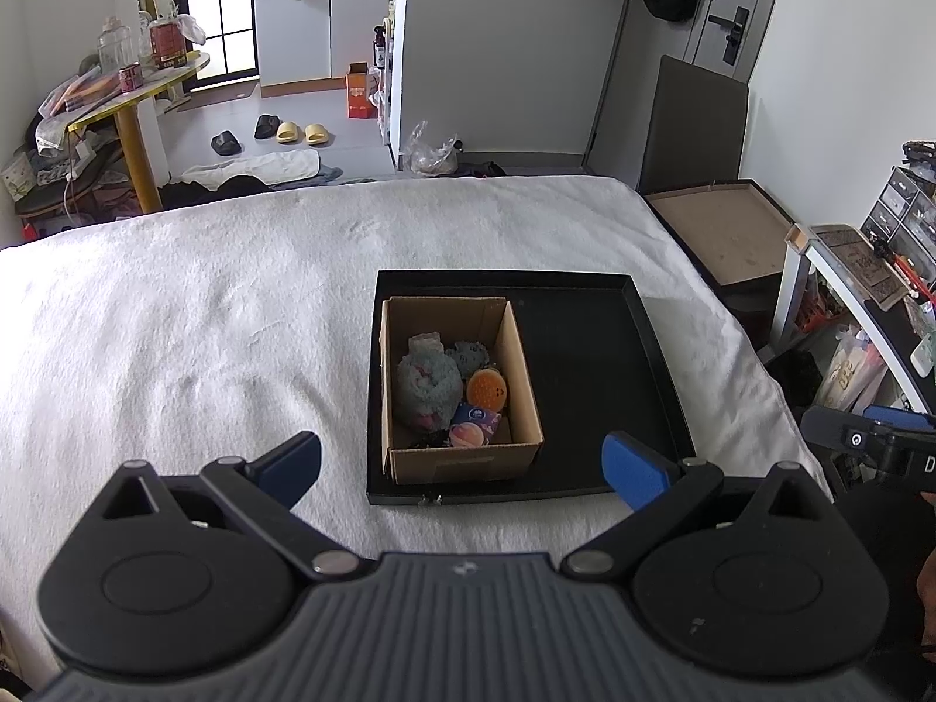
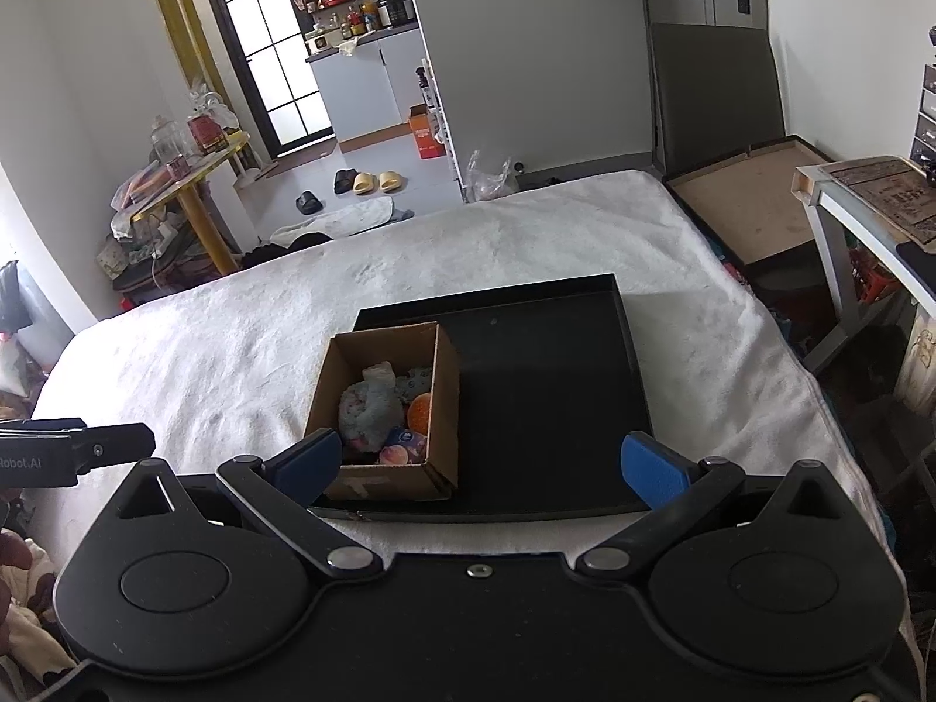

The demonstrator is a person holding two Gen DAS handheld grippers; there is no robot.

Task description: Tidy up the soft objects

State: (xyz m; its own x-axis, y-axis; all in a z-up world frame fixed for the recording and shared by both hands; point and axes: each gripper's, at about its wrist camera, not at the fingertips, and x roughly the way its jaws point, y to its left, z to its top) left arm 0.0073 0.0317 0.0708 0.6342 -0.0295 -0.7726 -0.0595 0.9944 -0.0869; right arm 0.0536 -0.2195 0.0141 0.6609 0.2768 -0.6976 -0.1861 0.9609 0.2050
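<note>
While both jaws gape empty, cardboard box point(image 1: 459, 392) sits inside black tray point(image 1: 602, 386).

left gripper point(image 1: 462, 465): jaws spread wide, holding nothing | right gripper point(image 2: 482, 468): same, level alongside

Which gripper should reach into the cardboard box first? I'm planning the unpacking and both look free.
Left, probably. The cardboard box sits in the tray's left part, centred between the open left gripper. From the right gripper, also open, the box lies off toward its left finger.
</note>
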